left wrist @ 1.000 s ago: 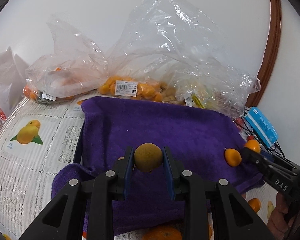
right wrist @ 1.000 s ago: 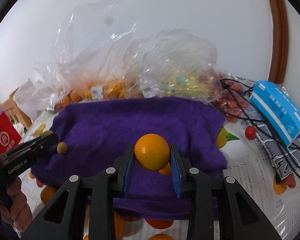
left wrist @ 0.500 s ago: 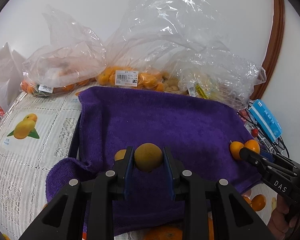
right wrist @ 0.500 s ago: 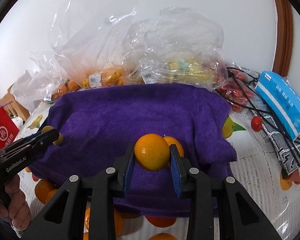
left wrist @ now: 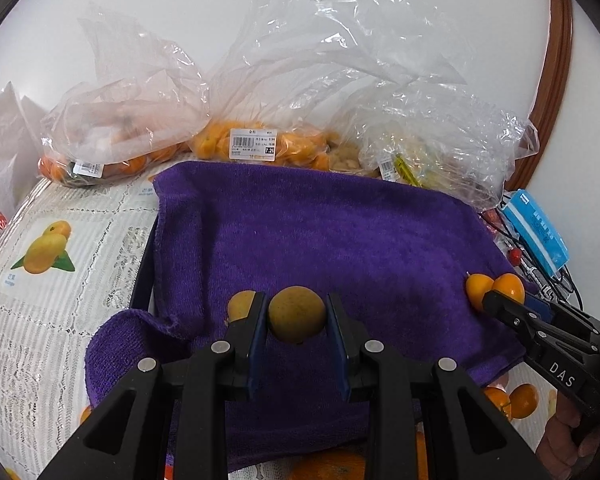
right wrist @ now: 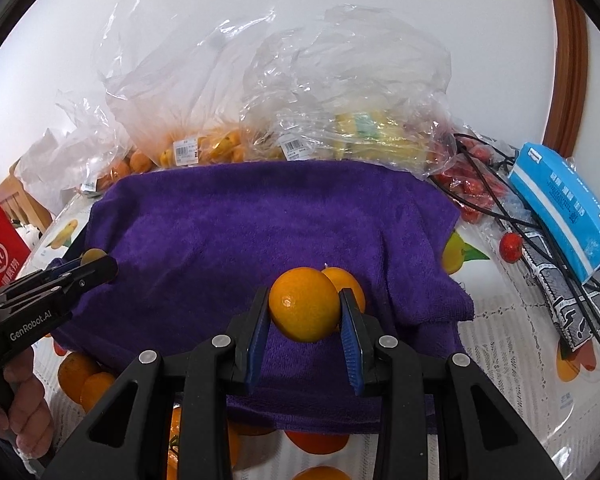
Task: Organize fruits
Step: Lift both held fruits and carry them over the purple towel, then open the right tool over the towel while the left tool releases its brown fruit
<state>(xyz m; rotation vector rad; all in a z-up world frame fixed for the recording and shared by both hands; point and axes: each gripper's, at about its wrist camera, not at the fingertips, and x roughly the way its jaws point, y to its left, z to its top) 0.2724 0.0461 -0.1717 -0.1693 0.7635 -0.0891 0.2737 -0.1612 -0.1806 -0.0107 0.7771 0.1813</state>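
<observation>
My left gripper (left wrist: 297,316) is shut on a small dull yellow-brown fruit (left wrist: 297,316) just above the near left part of the purple towel (left wrist: 320,232). A second such fruit (left wrist: 240,306) lies on the towel beside its left finger. My right gripper (right wrist: 304,310) is shut on a bright orange (right wrist: 303,309) over the towel's (right wrist: 260,224) near right part, and another orange (right wrist: 346,280) rests on the towel right behind it. Each gripper shows at the edge of the other's view, the right gripper (left wrist: 496,296) and the left gripper (right wrist: 96,266).
Clear plastic bags of oranges (left wrist: 256,146) and yellow fruit (right wrist: 376,136) stand behind the towel against the white wall. A blue box (right wrist: 564,204), black cables and red fruits (right wrist: 472,188) lie at right. Loose oranges (right wrist: 84,376) sit on the lace tablecloth near the front.
Both views have moved in closer to the towel. A resting fruit now shows beside each held one: the yellow-brown one by the left finger, the orange behind the right gripper.
</observation>
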